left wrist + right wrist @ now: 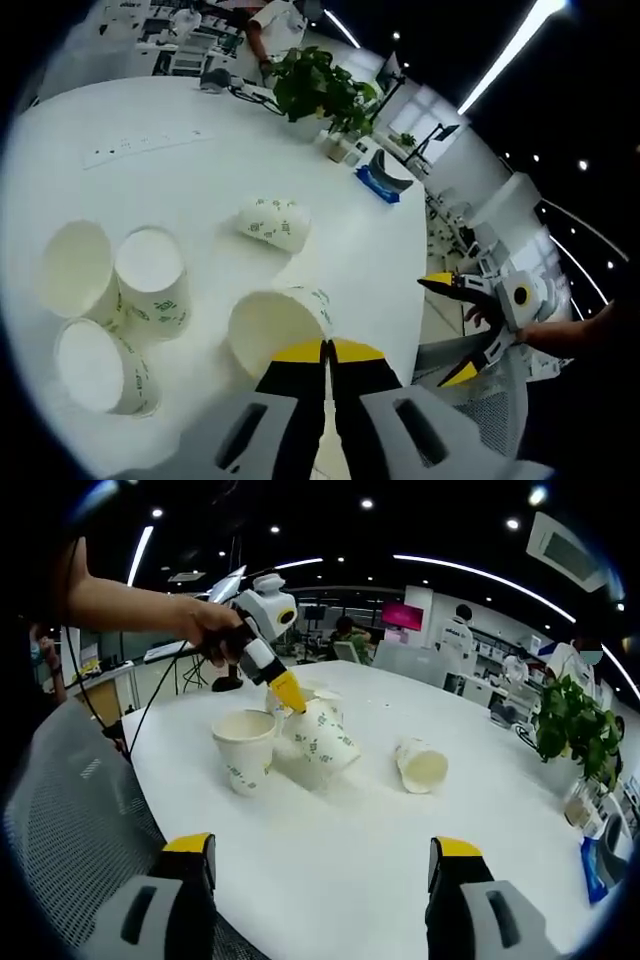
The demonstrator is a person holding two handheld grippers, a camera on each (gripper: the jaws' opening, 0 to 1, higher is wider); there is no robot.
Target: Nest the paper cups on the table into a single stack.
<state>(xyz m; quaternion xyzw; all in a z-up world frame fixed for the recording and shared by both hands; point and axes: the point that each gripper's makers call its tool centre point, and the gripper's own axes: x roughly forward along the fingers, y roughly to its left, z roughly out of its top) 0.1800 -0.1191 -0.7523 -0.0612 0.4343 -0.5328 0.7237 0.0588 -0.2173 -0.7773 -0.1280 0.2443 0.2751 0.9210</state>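
Left tool (327,350), jaws pressed together on the rim of a tilted paper cup (275,325), held over the white counter (200,180). Beyond and left of it, three upright cups (150,275) clustered; ahead, a fallen cup (272,222) on its side. Right tool (325,855), jaws spread wide and empty, near the counter edge.

Three cups (110,310) stood together on the table (200,180); a tilted cup (280,325) was beside them, a fallen cup (272,222) behind.
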